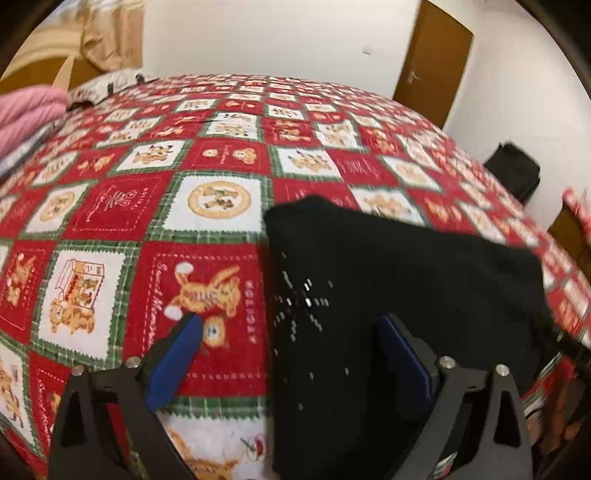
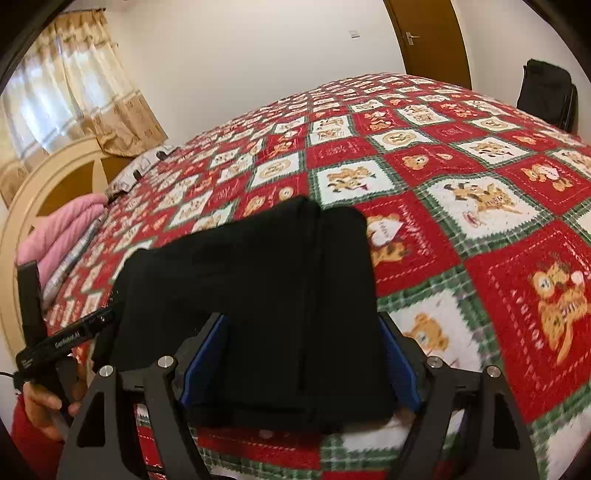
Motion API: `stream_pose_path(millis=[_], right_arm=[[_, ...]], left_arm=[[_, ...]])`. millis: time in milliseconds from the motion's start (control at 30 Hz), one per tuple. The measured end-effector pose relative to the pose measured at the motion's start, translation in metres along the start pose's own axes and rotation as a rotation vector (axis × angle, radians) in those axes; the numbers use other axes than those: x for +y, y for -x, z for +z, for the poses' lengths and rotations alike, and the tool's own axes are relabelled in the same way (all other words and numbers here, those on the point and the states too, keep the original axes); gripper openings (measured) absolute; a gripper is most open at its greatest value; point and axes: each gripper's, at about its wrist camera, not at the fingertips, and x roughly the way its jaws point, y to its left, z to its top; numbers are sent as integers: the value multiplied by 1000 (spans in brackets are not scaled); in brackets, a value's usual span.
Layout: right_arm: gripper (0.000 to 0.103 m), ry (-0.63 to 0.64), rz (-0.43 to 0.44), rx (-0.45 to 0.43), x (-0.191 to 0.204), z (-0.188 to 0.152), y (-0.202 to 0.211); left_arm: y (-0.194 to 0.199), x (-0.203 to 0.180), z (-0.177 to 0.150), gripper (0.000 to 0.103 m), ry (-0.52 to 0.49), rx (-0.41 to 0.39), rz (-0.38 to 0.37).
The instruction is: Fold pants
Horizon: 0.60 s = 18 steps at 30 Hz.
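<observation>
While both tools hung over the bed, status was:

left tool [image 1: 288, 332]: jaws spread wide, nothing clamped; one finger over the bedspread, the other over the black cloth, pants' left edge between them.
right tool [image 2: 301, 354]: jaws wide, straddling the near end of the pants, pads looked clear of the fabric; no grip that I could see.
pants [image 2: 258, 288]: black, lay flat as a compact multi-layer rectangle near the front edge of the bed; layer edges visible along the length.
progress: judged the fold essentially done, release stage; at most a tidy-up or one more halving left.
bed [image 1: 110, 206]: red/white/green patchwork quilt with bear prints, mostly flat.
far left: pink bedding [image 2: 62, 236] by the headboard [image 2: 22, 206].
room: white walls, curtain [image 2: 85, 85], brown door [image 2: 424, 33], black bag [image 2: 546, 92] beyond the far corner.
</observation>
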Motion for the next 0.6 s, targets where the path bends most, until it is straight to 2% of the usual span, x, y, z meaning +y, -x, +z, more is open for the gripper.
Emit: stream_pose_path(millis=[100,167,300,367,400,467,533,600], right_arm=[[82,-39,75,20,6,-2,1],[82,-99,156,38,4,-1,2],[80,-154,210,45,-6,-2,0],[73,-142,190,45,-5,-4,-2],[64,-126,156,44,-2,-5,-2],[57,-78,84,35,4,-9,-3],[56,-54,64,30,6,-11,-4],[56,-20,35,37,11,-9,-5]], left_arm=[[1,-4,-3,103,-2,3,-2],[3,-2,-1,103,24,17,-31],[5,0,-1,103,50,31,-115],[5,-3,-5,102,32,18,-135],[5,-5,-6,101,22,11,-131],[6,-7,-7,96,19,0,-129],[7,-10,-6,78,18,3,-149],[7,-17,-4,76,4,15,-140]])
